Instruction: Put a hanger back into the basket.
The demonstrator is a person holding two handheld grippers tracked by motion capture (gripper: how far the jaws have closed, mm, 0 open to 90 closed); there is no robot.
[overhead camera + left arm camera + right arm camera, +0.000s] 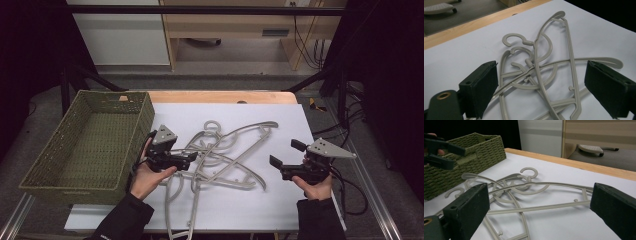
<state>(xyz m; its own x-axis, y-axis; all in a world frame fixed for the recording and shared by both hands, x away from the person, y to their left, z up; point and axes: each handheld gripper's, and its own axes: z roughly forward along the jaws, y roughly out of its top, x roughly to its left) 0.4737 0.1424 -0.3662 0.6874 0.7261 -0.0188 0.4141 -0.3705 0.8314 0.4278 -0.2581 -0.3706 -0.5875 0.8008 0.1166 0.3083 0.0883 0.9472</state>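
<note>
Left gripper (192, 156), my jaws spread, nothing pinched, beside hangers (220, 155): light, stiff, slick, probably tangled; grip thin bar. Right gripper (275, 163) spread, apart.

The middle of the white sheet (280, 200) is blocked by a tangled pile of grey hangers (220, 155). The left side is walled off by the green basket (85, 145). Bare sheet is left along the right and far edges.
</note>
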